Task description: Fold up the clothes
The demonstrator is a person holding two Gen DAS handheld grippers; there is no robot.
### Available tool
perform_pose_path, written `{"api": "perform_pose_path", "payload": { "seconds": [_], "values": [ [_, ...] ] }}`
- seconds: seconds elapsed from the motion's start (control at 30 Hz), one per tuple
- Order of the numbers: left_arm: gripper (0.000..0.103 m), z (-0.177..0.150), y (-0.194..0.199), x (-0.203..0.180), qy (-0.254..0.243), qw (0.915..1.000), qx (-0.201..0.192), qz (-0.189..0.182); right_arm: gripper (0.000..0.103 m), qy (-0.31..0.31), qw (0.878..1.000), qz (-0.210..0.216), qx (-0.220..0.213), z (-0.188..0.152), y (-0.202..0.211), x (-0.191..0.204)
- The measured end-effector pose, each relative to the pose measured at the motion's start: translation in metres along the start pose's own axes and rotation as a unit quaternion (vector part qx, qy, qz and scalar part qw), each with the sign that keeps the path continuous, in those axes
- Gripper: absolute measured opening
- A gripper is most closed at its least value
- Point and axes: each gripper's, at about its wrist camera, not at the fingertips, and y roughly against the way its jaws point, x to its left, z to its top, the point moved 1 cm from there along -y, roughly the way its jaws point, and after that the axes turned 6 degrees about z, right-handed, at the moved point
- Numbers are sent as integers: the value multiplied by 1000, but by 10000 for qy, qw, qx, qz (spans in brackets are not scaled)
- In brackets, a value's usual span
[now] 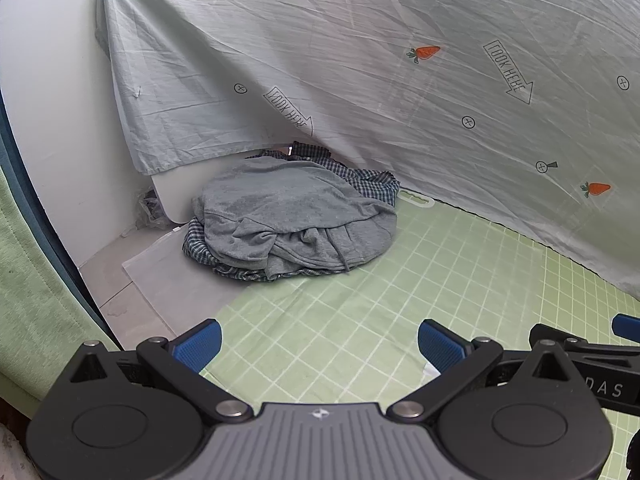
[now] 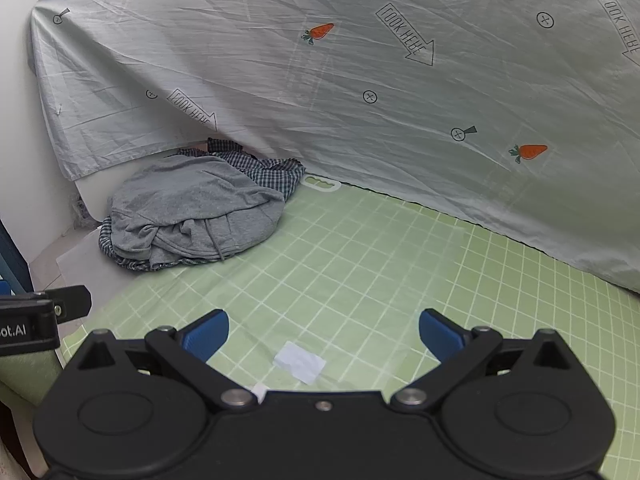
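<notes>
Grey hoodie crumpled atop checked shirt, mat's far-left corner.

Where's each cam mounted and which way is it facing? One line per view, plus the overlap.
Left wrist: on the left gripper, angled down over the green grid mat toward the clothes pile; own open blue fingers show, right gripper at right edge.
Right wrist: on the right gripper, same downward heading; own open fingers, left gripper at left edge.
Shared: pile, mat, hanging printed sheet.
</notes>
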Motion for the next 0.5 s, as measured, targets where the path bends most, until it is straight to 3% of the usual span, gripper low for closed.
{"api": "perform_pose_path", "payload": {
  "seconds": [0.5],
  "values": [
    [103, 1, -1, -1, 7, 10000, 21, -18, 103, 6, 10000, -2, 1, 0, 1, -4]
  ]
}}
